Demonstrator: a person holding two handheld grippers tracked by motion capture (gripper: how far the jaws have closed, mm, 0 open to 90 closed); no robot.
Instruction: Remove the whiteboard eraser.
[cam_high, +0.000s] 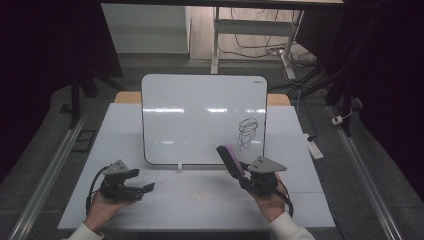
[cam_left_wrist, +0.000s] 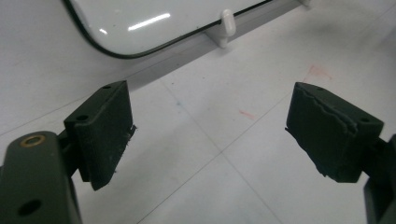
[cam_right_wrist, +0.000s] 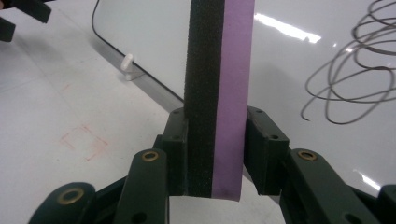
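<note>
A whiteboard (cam_high: 200, 115) stands propped on the white table (cam_high: 150, 200), with a black scribble (cam_high: 247, 132) at its lower right. My right gripper (cam_high: 245, 175) is shut on a whiteboard eraser (cam_high: 231, 159), purple on one side and black foam on the other, held just in front of the board's lower right edge. In the right gripper view the eraser (cam_right_wrist: 218, 93) rises between the jaws, with the scribble (cam_right_wrist: 359, 79) to its right. My left gripper (cam_high: 142, 189) rests open over the table at the front left, with bare tabletop between its pads (cam_left_wrist: 102, 130).
A small white clip foot (cam_high: 178, 167) holds the board's lower edge. Faint red marks (cam_right_wrist: 84, 140) stain the tabletop. Beyond the table stand a desk frame with cables (cam_high: 260, 45) and a power strip (cam_high: 315, 146) on the floor at right.
</note>
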